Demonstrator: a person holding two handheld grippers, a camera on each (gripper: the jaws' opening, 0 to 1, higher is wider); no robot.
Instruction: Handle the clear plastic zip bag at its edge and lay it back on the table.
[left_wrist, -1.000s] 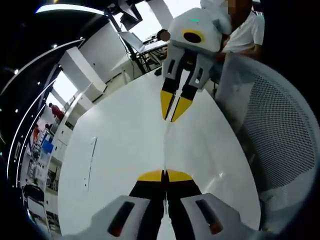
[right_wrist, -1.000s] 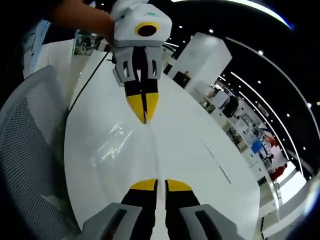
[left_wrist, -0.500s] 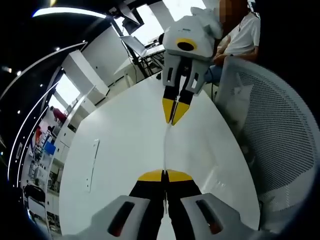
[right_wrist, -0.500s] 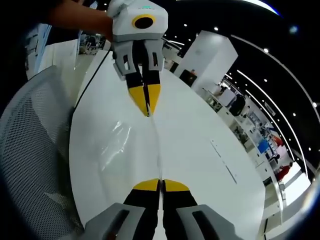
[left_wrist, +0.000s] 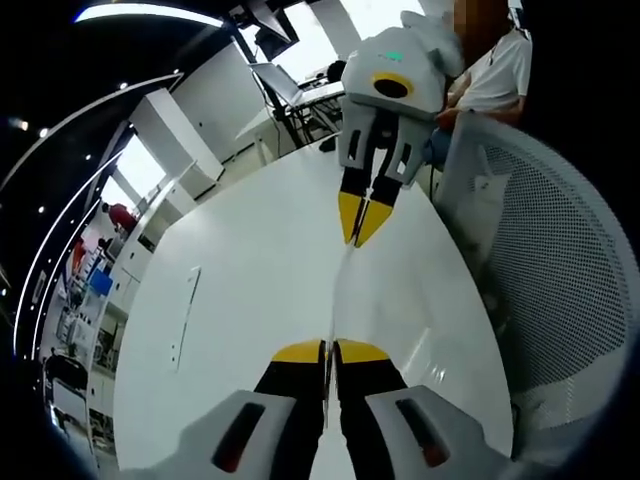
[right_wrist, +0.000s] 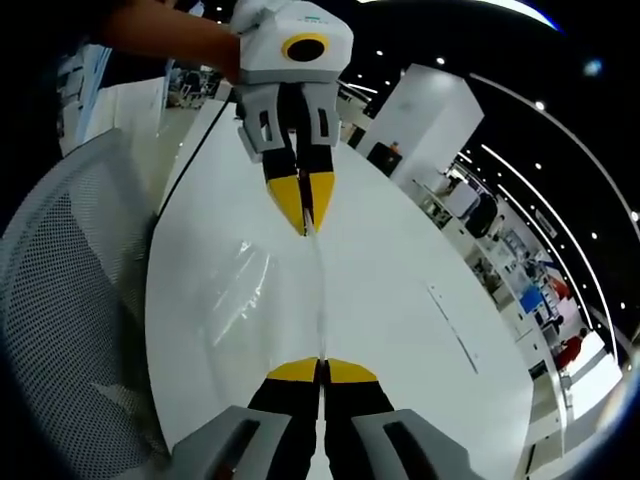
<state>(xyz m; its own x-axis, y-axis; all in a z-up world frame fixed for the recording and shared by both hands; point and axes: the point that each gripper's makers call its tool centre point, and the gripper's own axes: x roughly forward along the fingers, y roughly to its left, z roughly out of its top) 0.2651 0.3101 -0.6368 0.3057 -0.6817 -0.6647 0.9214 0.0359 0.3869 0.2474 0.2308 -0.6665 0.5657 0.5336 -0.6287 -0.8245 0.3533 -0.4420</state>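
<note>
The clear plastic zip bag (right_wrist: 240, 292) is stretched between my two grippers over the white table (right_wrist: 400, 280). Its top edge (left_wrist: 336, 295) runs as a thin straight line from one pair of jaws to the other. In the left gripper view my left gripper (left_wrist: 330, 352) is shut on the near end of that edge, and my right gripper (left_wrist: 362, 226) is shut on the far end. In the right gripper view my right gripper (right_wrist: 320, 370) pinches the near end and my left gripper (right_wrist: 308, 216) the far end. The bag's sheet hangs to one side with faint glints.
A white mesh chair (left_wrist: 560, 270) stands close beside the table (left_wrist: 240, 300), and appears again as the mesh chair (right_wrist: 70, 300). A person in a white shirt (left_wrist: 495, 65) is behind it. A narrow slot (left_wrist: 185, 320) marks the tabletop. An open office lies beyond.
Both grippers stay shut on the bag's edge. The opposite gripper has drifted slightly to the right in each view, with the edge still taut.
</note>
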